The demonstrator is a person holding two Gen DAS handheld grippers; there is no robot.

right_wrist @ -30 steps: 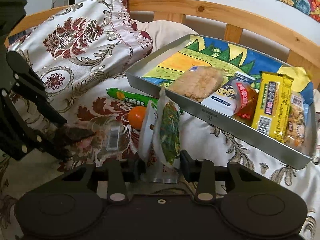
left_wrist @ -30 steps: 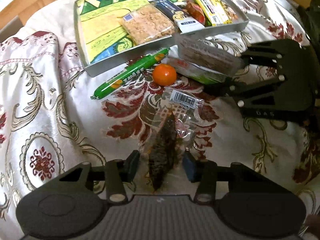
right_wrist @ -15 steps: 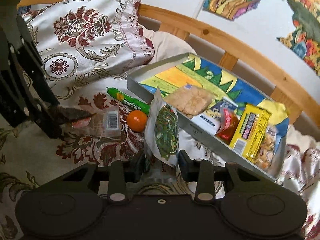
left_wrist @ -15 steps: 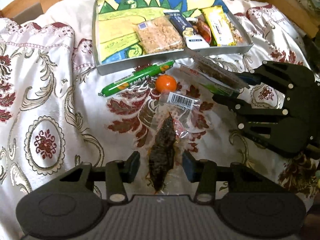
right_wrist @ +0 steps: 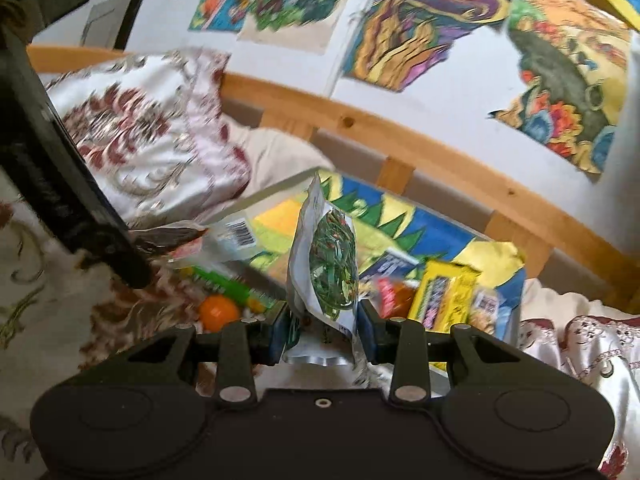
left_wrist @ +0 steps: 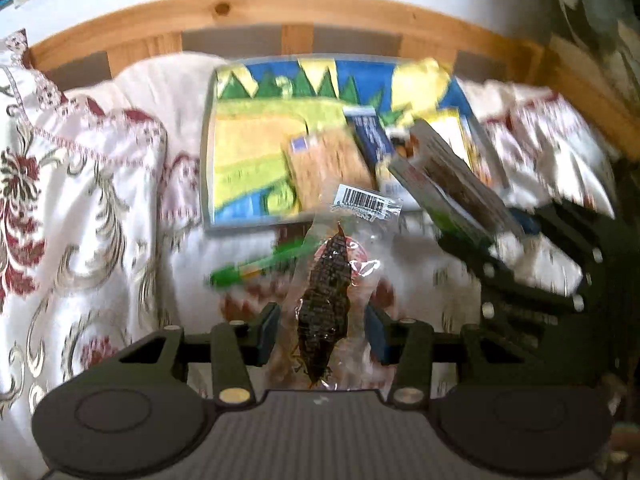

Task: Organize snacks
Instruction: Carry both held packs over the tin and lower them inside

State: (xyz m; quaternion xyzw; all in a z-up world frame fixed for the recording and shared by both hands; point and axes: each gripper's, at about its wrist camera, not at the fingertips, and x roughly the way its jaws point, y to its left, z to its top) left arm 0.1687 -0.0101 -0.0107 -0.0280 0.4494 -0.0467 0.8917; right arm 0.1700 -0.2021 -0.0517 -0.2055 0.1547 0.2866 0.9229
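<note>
Both grippers pinch soft packets, the left gripper [left_wrist: 322,330] a dark dried snack [left_wrist: 326,304] and the right gripper [right_wrist: 322,330] a green vegetable pouch [right_wrist: 330,268], and either could slip out and drop short of the tray's [right_wrist: 514,320] near edge.

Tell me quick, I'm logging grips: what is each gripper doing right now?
Left gripper: closed on the clear packet of dark dried snack.
Right gripper: closed on the silver pouch of green vegetables.

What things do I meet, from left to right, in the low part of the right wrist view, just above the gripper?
Left gripper → green sausage → orange → silver pouch of greens in the right gripper → red packet → yellow packet.
</note>
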